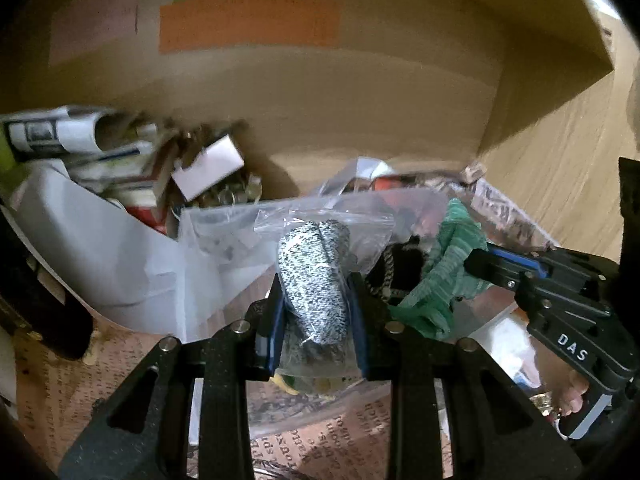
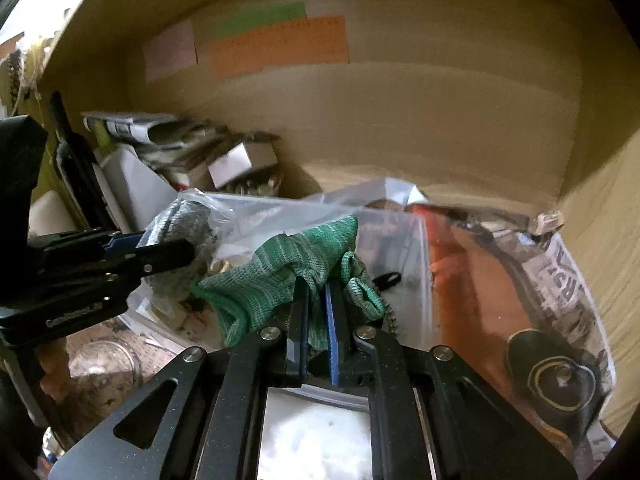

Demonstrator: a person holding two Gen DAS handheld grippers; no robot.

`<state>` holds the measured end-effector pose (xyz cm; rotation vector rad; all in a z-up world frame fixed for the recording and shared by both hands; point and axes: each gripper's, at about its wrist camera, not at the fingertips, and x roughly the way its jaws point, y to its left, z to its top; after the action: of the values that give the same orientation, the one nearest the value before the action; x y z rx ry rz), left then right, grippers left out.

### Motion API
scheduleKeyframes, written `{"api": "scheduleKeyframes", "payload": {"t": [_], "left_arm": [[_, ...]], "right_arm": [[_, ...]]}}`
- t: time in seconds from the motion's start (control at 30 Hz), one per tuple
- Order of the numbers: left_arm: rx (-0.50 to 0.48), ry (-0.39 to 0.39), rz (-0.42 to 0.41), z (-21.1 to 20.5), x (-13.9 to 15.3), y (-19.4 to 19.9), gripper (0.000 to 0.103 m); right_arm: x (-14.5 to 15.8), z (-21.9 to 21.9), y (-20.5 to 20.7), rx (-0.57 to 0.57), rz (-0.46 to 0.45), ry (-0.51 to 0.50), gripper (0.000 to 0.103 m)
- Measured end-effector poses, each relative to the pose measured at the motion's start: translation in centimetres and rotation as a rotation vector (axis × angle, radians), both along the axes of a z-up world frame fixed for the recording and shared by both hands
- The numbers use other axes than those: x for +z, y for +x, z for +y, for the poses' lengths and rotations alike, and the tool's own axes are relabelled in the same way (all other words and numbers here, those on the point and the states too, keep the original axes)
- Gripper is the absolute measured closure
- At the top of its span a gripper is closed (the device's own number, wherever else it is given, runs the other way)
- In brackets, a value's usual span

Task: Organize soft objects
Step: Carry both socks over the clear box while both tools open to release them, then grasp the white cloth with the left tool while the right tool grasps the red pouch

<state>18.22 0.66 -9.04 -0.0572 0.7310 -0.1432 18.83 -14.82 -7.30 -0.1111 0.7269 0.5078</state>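
Two grippers, two soft things

The left gripper (image 1: 316, 300) squeezes a bagged speckled roll (image 1: 314, 280) between its fingers; the right gripper (image 2: 318, 300) pinches a green cloth (image 2: 280, 268).

Right hand-held gripper (image 2: 318, 300) pinches green knit cloth (image 2: 280, 276) (bagged clutter behind).

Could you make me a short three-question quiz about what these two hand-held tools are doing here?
1. True or false: the left gripper is shut on the grey speckled roll in a clear bag.
2. What does the right gripper hold? A) a white box B) the green knitted cloth C) nothing
3. Fill in: behind the clutter stands a cardboard wall bearing a green, a pink and an ______ label.

Key: 1 true. 2 B; its jaws pinch a fold of the cloth. 3 orange.
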Motion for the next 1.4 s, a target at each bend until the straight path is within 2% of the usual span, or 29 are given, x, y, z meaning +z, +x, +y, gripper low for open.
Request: {"api": "scheduleKeyframes", "payload": {"t": [0.17,0.23,0.3,0.33,0.43,0.5,0.63,0.7,0.87,1.07,1.2,1.4], "left_arm": [[0.004,0.01,0.038,0.0,-1.2,1.2,0.073],[0.007,0.018,0.038,-0.1,-1.4,1.2,0.066],[0.007,0.02,0.036,-0.2,-1.4,1.1,0.056],[0.006,0.02,0.033,-0.3,-1.4,1.0,0.054],[0.005,0.021,0.021,-0.3,-1.0,0.4,0.047],[0.004,0.022,0.009,-0.3,-0.6,-0.1,0.044],[0.013,0.024,-0.035,-0.4,0.6,-1.4,0.04],[0.01,0.023,-0.066,-0.5,1.5,-2.3,0.033],[-0.004,0.019,-0.129,-0.9,3.1,-4.6,0.015],[-0.04,0.013,-0.135,-1.6,3.1,-7.2,0.01],[-0.058,0.025,-0.116,-2.3,2.2,-8.7,0.008],[-0.098,0.009,-0.025,-3.8,-0.6,-9.4,0.008]], "right_arm": [[-1.2,0.6,0.3,0.019,0.035,-0.029,0.095],[-1.5,0.7,0.2,0.021,0.041,-0.039,0.095],[-1.8,0.8,0.1,0.027,0.052,-0.041,0.09],[-1.7,0.7,0.0,0.026,0.053,-0.041,0.089],[-1.3,0.3,-0.3,0.02,0.041,-0.036,0.074],[-0.8,0.1,-0.6,0.008,0.024,-0.031,0.06],[0.9,-1.1,-1.6,-0.018,-0.032,-0.009,0.046],[1.7,-1.7,-2.2,-0.031,-0.057,0.004,0.04],[3.5,-3.4,-4.2,-0.059,-0.114,0.022,0.034],[3.3,-5.1,-7.0,-0.086,-0.12,0.011,0.029],[1.6,-6.1,-8.7,-0.091,-0.072,-0.032,0.028],[-2.2,-6.2,-10.2,-0.071,0.06,-0.052,0.028]]}}
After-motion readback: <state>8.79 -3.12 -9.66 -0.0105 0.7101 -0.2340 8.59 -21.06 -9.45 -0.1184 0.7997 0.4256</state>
